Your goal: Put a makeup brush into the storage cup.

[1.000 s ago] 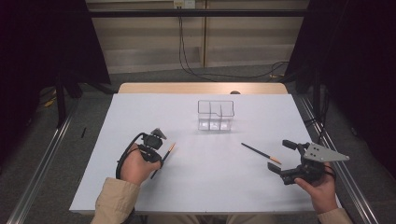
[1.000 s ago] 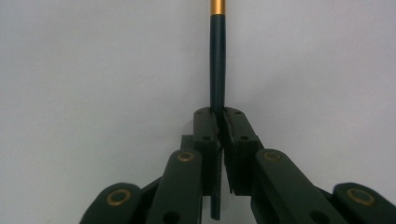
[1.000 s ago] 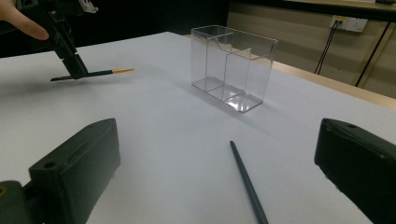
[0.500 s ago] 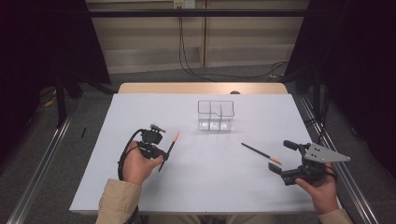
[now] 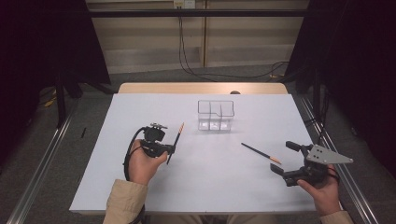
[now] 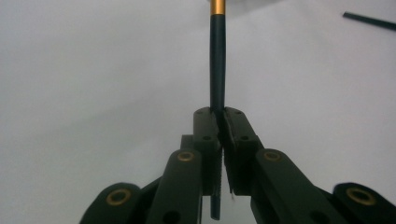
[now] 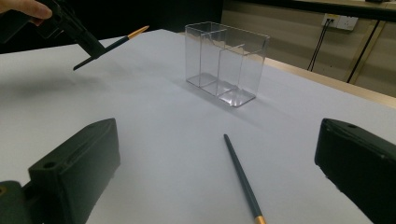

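Here, the left gripper, all matte black links with brass rivets, has its serrated pads pinched tight on a slim dark pencil with a gold band, holding it clear of the smooth white tabletop. A second dark pencil with a gold tip lies flat on the sheet, just ahead of the right gripper, whose blocky jaws stand wide with nothing between them. Between the two hands, farther back, stands a clear plastic box with inner dividers, glossy and thin-walled, its compartments bare.
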The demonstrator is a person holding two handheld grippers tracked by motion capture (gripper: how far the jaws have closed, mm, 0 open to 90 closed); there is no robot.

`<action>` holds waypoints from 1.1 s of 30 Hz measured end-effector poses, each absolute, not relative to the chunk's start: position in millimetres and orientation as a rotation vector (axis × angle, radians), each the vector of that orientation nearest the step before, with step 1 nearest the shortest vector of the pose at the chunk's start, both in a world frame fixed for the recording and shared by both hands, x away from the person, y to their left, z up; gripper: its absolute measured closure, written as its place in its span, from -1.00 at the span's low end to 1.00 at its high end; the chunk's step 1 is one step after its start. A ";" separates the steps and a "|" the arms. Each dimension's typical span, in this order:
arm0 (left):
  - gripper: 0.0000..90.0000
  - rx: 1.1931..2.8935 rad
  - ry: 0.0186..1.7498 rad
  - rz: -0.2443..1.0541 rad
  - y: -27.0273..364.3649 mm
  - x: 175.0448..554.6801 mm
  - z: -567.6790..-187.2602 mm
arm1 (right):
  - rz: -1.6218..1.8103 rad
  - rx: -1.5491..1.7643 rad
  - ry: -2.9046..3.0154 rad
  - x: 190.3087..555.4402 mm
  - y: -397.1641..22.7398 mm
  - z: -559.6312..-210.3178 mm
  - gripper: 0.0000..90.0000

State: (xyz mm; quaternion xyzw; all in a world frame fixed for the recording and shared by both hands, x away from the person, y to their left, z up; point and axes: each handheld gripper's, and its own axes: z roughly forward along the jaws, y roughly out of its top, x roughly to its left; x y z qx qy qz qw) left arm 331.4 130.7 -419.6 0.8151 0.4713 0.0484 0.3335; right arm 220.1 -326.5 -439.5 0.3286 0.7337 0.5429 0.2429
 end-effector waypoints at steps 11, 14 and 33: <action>0.88 1.960 1.178 0.233 138.1 326.8 -417.6 | 1.486 0.893 2.006 220.1 -325.6 -439.7 -1.00; 0.88 1.917 1.144 0.247 139.5 325.9 -418.4 | 1.487 0.893 2.007 220.2 -325.3 -439.8 -1.00; 0.88 1.835 0.938 0.157 116.0 322.5 -422.5 | 1.490 0.885 2.021 221.2 -323.6 -441.0 -1.00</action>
